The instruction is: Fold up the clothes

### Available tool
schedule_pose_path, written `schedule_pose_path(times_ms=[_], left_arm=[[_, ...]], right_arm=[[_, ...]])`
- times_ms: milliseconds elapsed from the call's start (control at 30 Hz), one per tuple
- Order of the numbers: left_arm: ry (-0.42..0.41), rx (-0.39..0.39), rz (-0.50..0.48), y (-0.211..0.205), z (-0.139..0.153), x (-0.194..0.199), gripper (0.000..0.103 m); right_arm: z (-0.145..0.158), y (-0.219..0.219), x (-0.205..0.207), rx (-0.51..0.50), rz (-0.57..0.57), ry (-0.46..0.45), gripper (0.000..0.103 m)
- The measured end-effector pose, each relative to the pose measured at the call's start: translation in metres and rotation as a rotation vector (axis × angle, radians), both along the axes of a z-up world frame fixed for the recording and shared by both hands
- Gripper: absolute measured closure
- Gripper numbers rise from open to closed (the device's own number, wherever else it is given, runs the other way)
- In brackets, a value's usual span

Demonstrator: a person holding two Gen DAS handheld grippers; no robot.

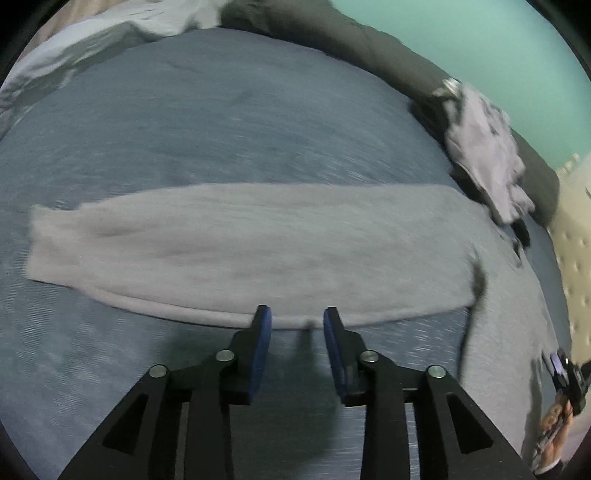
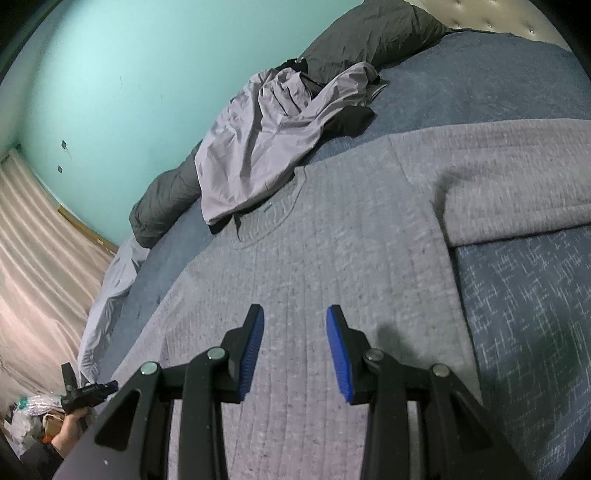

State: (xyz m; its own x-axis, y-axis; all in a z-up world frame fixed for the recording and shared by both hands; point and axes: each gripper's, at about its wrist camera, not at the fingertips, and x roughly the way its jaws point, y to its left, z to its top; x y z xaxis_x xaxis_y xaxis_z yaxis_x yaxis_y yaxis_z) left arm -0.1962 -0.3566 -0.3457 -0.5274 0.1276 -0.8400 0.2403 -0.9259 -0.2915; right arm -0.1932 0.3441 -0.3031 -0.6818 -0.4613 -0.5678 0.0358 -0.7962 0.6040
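- My left gripper (image 1: 297, 319) is hanging part-open and empty over the sleeve's (image 1: 236, 251) edge.
- My right gripper (image 2: 294, 321) is hovering part-open, empty, above the grey sweater (image 2: 332, 240) lying flat on the bed (image 2: 517, 295).

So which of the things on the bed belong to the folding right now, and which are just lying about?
In the job:
grey sweater, spread flat
its sleeve, stretched out
left gripper and right gripper, both empty

Lying about:
crumpled lilac garment
dark duvet
blue bedcover

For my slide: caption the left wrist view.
Open left hand-held gripper above the outstretched sleeve of a grey sweater on the blue bedspread.
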Motion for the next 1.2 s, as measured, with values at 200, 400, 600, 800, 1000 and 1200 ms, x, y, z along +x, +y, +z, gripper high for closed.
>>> schedule_pose_path(times_ms=[200, 400, 600, 800, 1000, 1200], left_arm=[[0.014, 0.032, 0.081, -0.047, -0.004, 0.01, 0.068], [0.025, 0.067, 0.039, -0.04, -0.015, 0.006, 0.067], [0.047, 0.108, -0.004, -0.008, -0.012, 0.002, 0.067], [0.072, 0.139, -0.098, 0.028, 0.006, 0.002, 0.067], [0.041, 0.19, -0.246, 0.075, 0.019, 0.017, 0.066], [-0.018, 0.195, -0.395, 0.119, 0.027, 0.051, 0.066]], right_arm=[[0.003, -0.001, 0.007, 0.058, 0.011, -0.02, 0.068], [0.008, 0.021, 0.016, 0.142, 0.028, -0.084, 0.068], [0.012, 0.068, 0.026, 0.221, 0.031, -0.219, 0.068], [0.012, 0.101, 0.047, 0.237, 0.041, -0.333, 0.068], [0.0, 0.093, 0.072, 0.212, 0.113, -0.404, 0.068], [-0.005, 0.073, 0.099, 0.244, 0.182, -0.431, 0.068]])
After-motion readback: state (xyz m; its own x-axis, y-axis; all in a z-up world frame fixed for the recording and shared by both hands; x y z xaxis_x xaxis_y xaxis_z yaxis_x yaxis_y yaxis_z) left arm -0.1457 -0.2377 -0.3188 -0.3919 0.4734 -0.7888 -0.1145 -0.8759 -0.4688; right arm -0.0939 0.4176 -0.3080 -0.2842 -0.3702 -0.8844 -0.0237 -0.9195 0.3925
